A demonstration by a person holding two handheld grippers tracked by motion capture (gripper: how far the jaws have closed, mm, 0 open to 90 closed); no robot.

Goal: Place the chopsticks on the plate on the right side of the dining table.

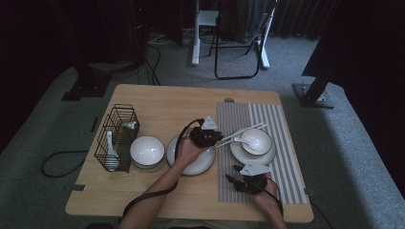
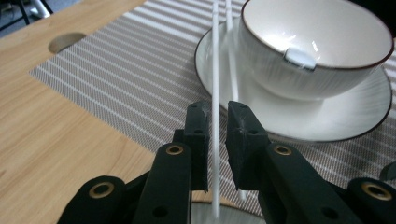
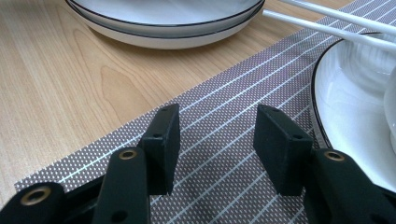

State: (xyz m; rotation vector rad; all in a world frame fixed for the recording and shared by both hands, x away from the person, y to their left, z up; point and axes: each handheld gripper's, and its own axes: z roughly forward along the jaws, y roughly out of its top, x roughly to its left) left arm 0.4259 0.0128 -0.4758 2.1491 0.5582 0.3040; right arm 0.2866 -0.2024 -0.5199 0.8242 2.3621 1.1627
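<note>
Chopsticks [image 2: 215, 100] run between the left gripper [image 2: 217, 140] jaws, one pinched near its end; it could pivot and slip. Right gripper [image 3: 217, 149] jaws stand spread, empty.

Dim room in the high view, corners sinking to black at 10 and 2 o'clock; only the worktop [image 1: 157, 102] catches soft light. Glare streaks the bowl [image 2: 322, 42] at 1 o'clock in the left gripper view; nearest jaws blur slightly.
</note>
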